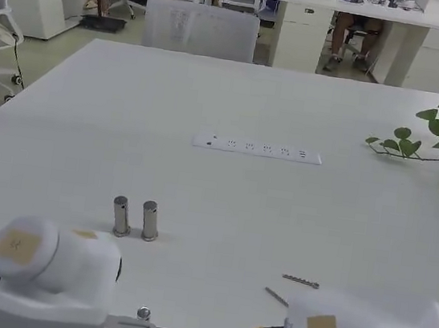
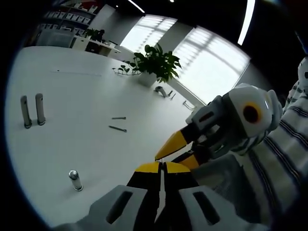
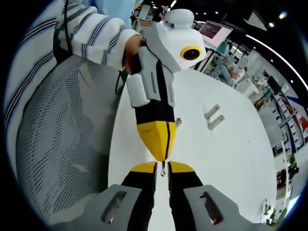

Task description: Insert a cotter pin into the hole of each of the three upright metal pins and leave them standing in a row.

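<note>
Nearest, right gripper: jaws are pinched almost closed on a thin metal sliver at their tips, which I take for a cotter pin. As far as I can tell it is held clear of the table.
Left gripper: jaws are closed together, tip to tip with the right one. Whether it also nips the cotter pin I cannot tell.
Near pin: stands upright on the table just beyond the two tips, apart from the other two. I see no cotter through it.
Loose cotter pins: two lie flat to my right, near each other and touching no pin.
Far pins: two stand upright side by side, close but not touching, well beyond the near pin. Their holes are too small to read.
Done: nothing yet, I judge, since three cotter pins are outside the holes.
Left: thread all three, then bring the near pin into line with the far pins.
</note>
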### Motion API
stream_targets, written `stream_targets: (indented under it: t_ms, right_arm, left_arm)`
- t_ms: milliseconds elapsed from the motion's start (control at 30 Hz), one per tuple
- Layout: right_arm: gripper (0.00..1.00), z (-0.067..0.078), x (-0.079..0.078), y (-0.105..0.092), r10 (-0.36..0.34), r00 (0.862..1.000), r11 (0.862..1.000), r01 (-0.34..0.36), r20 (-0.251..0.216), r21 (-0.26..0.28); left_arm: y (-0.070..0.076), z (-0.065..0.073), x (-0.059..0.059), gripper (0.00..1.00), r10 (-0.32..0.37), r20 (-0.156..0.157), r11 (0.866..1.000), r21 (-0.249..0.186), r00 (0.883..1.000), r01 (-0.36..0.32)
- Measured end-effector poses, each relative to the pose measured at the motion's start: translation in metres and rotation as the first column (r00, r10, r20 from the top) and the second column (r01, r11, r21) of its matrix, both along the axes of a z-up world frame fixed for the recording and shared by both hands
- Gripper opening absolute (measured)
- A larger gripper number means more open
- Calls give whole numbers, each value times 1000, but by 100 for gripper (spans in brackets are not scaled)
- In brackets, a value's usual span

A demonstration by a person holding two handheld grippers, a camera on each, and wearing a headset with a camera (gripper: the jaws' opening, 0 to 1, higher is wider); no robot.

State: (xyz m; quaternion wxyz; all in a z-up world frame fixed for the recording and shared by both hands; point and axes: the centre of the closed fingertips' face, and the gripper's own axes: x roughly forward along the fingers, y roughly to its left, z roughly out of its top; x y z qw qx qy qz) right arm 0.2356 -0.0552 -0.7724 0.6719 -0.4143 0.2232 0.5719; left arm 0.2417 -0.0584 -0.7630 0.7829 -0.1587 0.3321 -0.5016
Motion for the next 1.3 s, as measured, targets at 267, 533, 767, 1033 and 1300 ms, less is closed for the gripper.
stream_targets:
  t_ms: [267, 533, 767, 1033, 1300]
  right_arm:
    - [11, 8, 4, -3, -45, 998, 997, 48, -47, 63]
    - [11, 15, 2, -6, -81, 986, 983, 102, -143, 150]
    - [10, 18, -2, -8, -85, 969, 971, 132, -233, 198]
    - [10, 19, -5, -13, -82, 955, 966, 147, -285, 215]
    - [9, 21, -11, -11, -54, 950, 968, 125, -308, 216]
  left_arm:
    - [1, 2, -1, 0, -25, 50, 1000, 8, 998, 24]
    - [3, 5, -4, 0, -73, 142, 997, 28, 987, 70]
    - [5, 7, -7, 0, -147, 266, 989, 64, 953, 134]
    - [4, 11, -11, 0, -197, 348, 980, 73, 917, 183]
    - [2, 15, -17, 0, -238, 399, 970, 59, 886, 234]
